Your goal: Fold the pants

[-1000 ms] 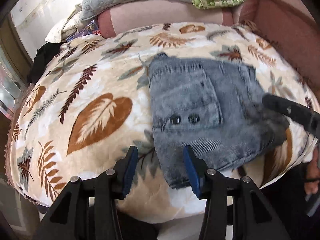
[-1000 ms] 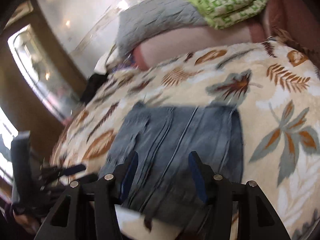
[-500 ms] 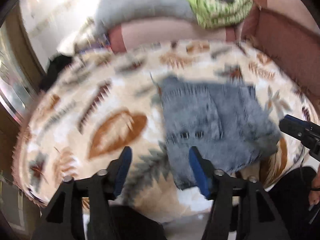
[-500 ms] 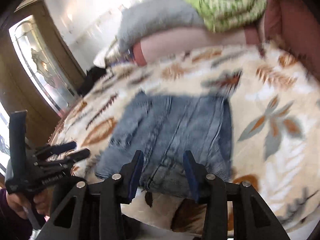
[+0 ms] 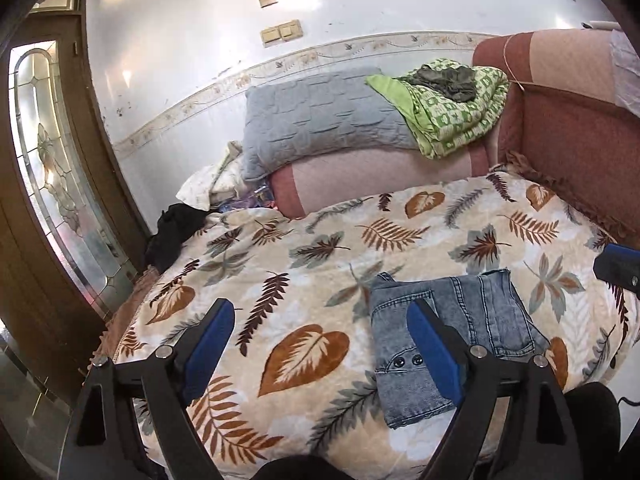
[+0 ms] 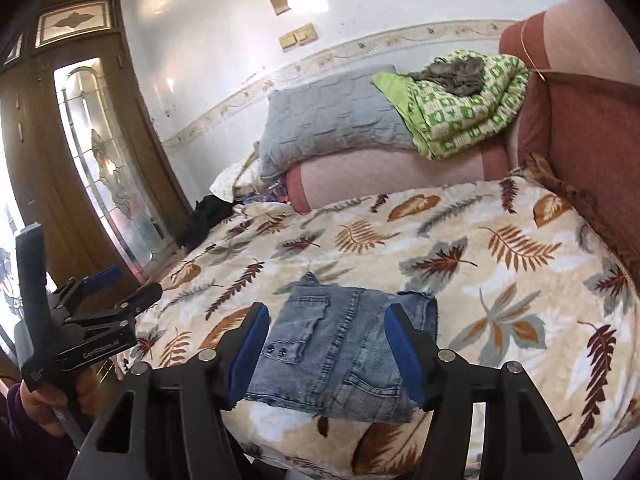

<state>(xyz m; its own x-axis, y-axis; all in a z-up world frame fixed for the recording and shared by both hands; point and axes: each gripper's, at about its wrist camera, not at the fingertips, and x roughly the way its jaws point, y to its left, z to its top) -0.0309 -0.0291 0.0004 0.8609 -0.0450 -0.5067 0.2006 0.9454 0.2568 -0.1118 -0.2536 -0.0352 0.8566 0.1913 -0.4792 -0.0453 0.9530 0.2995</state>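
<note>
Both hand-held grippers hover over a bed, jaws opening and gripping nothing: the left gripper (image 5: 320, 344) spread wide over the leaf-patterned cream blanket (image 5: 400, 236), the right gripper (image 6: 326, 350) framing the folded, faded blue denim pants (image 6: 340, 344) without touching them. The pants lie flat near the blanket's front edge. Beyond, a grey quilted pillow (image 5: 316, 120) and a green patterned quilt (image 5: 452, 112) rest against the wall.

Open leaf-print blanket (image 5: 304, 264) lies clear left of and beyond the folded pants (image 5: 448, 336). Far edge blocked by a grey pillow (image 5: 320, 120) and green quilt (image 5: 452, 108). Sofa arm (image 5: 572, 140) closes the right side.
</note>
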